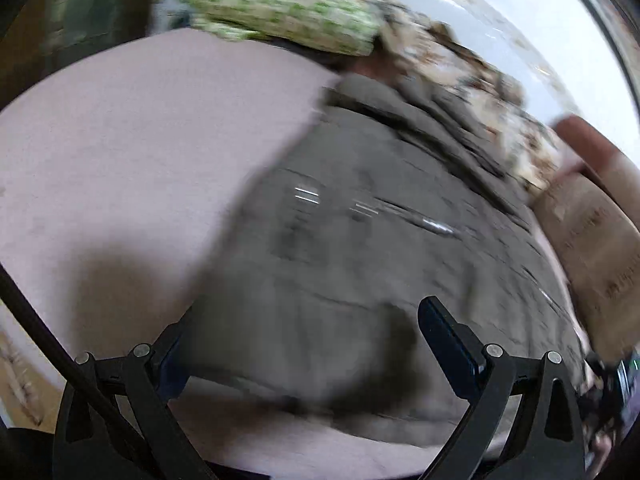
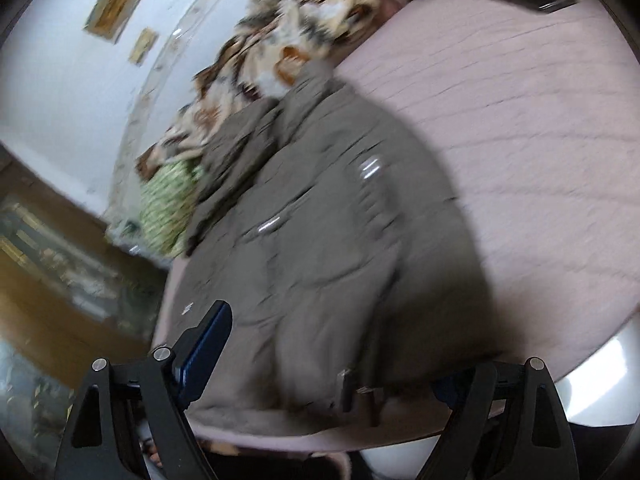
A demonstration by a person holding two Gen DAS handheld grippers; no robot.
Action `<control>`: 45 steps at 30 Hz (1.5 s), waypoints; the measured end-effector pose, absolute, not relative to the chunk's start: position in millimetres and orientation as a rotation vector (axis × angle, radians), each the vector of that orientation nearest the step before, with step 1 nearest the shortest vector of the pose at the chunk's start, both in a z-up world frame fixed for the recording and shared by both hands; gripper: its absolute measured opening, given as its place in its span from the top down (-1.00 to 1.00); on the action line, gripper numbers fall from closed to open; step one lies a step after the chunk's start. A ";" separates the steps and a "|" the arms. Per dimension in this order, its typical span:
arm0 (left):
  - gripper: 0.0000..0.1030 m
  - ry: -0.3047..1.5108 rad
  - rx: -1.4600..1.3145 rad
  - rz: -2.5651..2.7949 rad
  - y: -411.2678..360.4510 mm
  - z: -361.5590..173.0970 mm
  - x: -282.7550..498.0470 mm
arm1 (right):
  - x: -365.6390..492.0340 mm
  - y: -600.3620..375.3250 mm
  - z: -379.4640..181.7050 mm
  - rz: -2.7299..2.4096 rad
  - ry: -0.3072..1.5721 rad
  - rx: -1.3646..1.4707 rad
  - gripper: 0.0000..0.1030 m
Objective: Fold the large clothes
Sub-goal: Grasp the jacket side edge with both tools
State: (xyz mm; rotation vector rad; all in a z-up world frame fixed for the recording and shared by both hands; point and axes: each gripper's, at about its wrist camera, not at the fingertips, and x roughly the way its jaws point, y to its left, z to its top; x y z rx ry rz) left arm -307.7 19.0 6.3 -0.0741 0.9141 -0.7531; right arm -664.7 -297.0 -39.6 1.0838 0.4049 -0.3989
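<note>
Both tongs, left (image 1: 316,344) and right (image 2: 340,352), gape wide, straddling the blurred grey-brown padded jacket (image 1: 360,240); contact indiscernible.

Two black hand-held grippers

The left hand-held gripper (image 1: 316,344) and right hand-held gripper (image 2: 332,344) share black angular arms, round silver screws at the joints, and dark blue finger pads (image 1: 448,344); a thin black cable (image 1: 44,340) crosses the left one.
</note>
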 end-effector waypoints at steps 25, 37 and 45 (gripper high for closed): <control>-0.90 0.770 0.158 -0.666 -14.3 -4.2 -329.9 | -653.3 -282.6 -43.5 -0.522 0.445 0.939 0.17; -0.96 0.773 0.202 -0.658 -18.2 -6.8 -328.7 | -652.0 -282.0 -40.6 -0.517 0.465 0.939 0.17; -0.93 0.777 0.203 -0.659 -18.7 -6.2 -328.9 | -644.0 -281.6 -38.2 -0.530 0.505 0.902 0.11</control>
